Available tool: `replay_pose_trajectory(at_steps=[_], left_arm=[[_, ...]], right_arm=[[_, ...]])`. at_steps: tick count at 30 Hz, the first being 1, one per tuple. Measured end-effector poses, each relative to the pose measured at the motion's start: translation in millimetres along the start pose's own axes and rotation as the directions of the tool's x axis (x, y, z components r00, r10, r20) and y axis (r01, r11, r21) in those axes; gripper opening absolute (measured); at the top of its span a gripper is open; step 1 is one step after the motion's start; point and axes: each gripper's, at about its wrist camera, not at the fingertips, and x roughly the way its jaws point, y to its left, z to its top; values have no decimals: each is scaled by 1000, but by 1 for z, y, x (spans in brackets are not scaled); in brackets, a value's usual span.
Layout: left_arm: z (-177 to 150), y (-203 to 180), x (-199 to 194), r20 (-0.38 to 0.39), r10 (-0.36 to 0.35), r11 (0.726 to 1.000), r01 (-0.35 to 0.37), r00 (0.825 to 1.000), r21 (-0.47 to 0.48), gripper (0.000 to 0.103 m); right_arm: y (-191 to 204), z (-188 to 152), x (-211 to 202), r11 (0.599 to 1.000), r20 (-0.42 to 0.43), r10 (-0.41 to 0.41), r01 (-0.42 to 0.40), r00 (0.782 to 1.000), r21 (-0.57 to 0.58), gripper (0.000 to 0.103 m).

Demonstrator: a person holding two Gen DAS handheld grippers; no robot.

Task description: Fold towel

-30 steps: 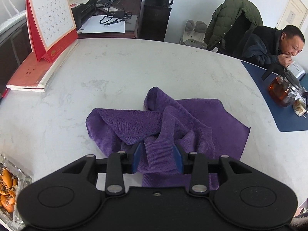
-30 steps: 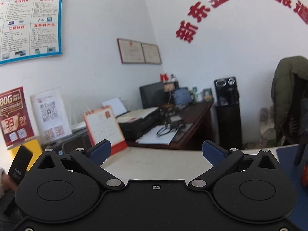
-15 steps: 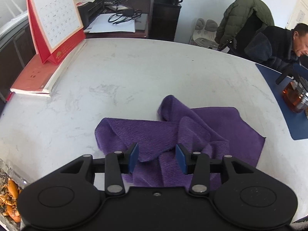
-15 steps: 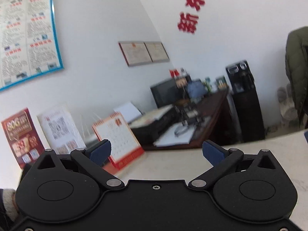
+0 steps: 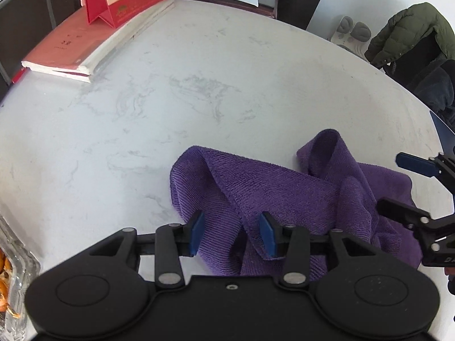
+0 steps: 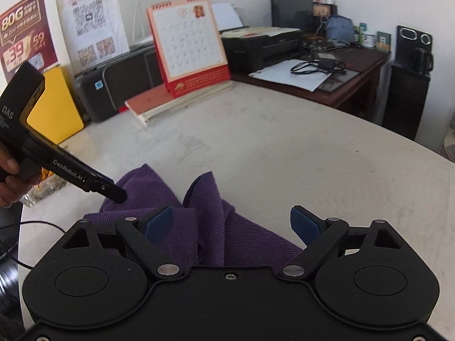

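Far left on the white marbled table (image 5: 199, 91): a glass dish (image 5: 11, 258) with orange peels at the edge, then a red desk calendar (image 6: 187, 42) standing on a red-covered book (image 5: 74, 45).

In the middle, toward the near edge: the purple microfibre towel (image 5: 284, 193), crumpled, with raised ridges and one corner (image 5: 324, 147) turned up, not flat and not folded.

Left gripper (image 5: 231, 234) low over the near left part of the towel, blue pads apart, a hemmed edge (image 5: 236, 213) running between them but not pinched. Right gripper (image 6: 231, 224) over the right part of the towel, pads wide apart, cloth below and between them, nothing clamped.

Step in hand, as a judgement: reaching for two holds on the bunched cloth, probably to spread it before any fold. Next move calls for closing on a single layer at an edge or corner, not on a bundle, since the ridges hide which layer is on top. Then pulling apart until the cloth lies flat.

Further right and behind: a dark wooden desk (image 6: 355, 65) with a printer (image 6: 261, 48), cables and papers, and a green padded jacket (image 5: 409, 31) over a chair.
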Motion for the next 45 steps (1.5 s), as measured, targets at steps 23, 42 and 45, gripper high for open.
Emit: replay_pose_trajectory(at_steps=[23,42,45], left_arm=[[-41,-3,-32,115,-85,996,87,990,-19,6],[-46,9,-126,371,-82,995,96,925,-19,5],[-43,10,-145,419,-88,995,101,904,-9,5]], right_arm=[[-32,-38,-29,836,24,367,-341,930,430,12],[-73,-60,-200,738,470,96,-379,878,558,3],[-75,-57,-233,761,532,36,-368,846,534,3]])
